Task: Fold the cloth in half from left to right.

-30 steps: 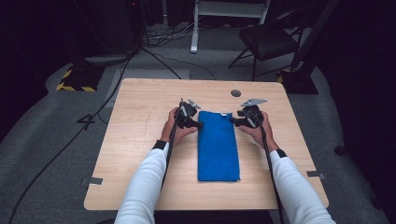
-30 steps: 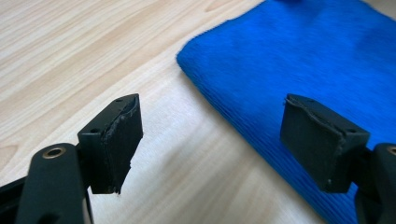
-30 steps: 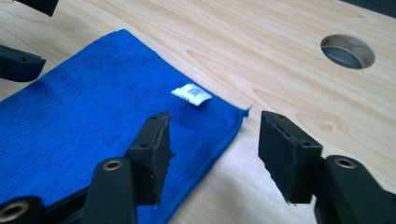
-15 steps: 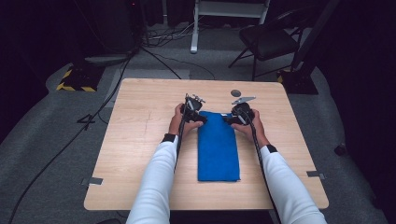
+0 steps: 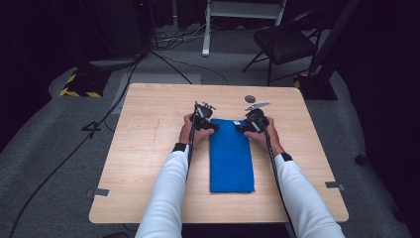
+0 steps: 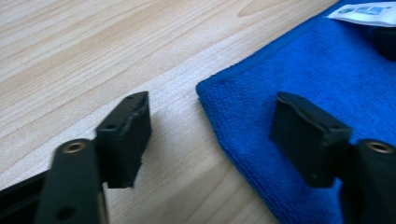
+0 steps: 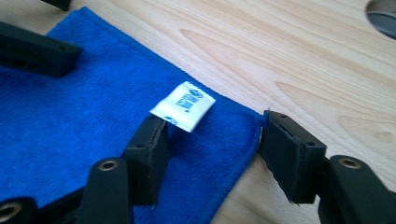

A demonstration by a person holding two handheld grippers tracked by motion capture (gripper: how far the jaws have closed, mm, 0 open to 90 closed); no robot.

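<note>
The left gripper (image 6: 210,135) stands with its jaws apart, straddling the far left corner of the blue cloth (image 5: 230,153): one pad sits on bare wood at about 8 o'clock of that corner, the other over the terry pile at about 4 o'clock. The jaws have just been closing, with the corner's edge between them, yet the pads do not press on the fabric. The right gripper (image 7: 210,154) is also parted and has narrowed slightly; its pads bracket the far right corner, one over the cloth beside the small white label (image 7: 183,105), the other at the hem over the wood.

In the high view each hand sets its tool at one far corner, the left gripper (image 5: 210,125) at 11 o'clock of the cloth and the right gripper (image 5: 243,127) at 1 o'clock. Placed so (a matched pair, one per corner), both look set to pinch the far edge together, probably to lift or fold it toward the person.

The cloth lies flat, a long folded strip near the middle of the wooden table (image 5: 148,148), with a small dark disc (image 5: 250,98) at 12 o'clock beyond it
</note>
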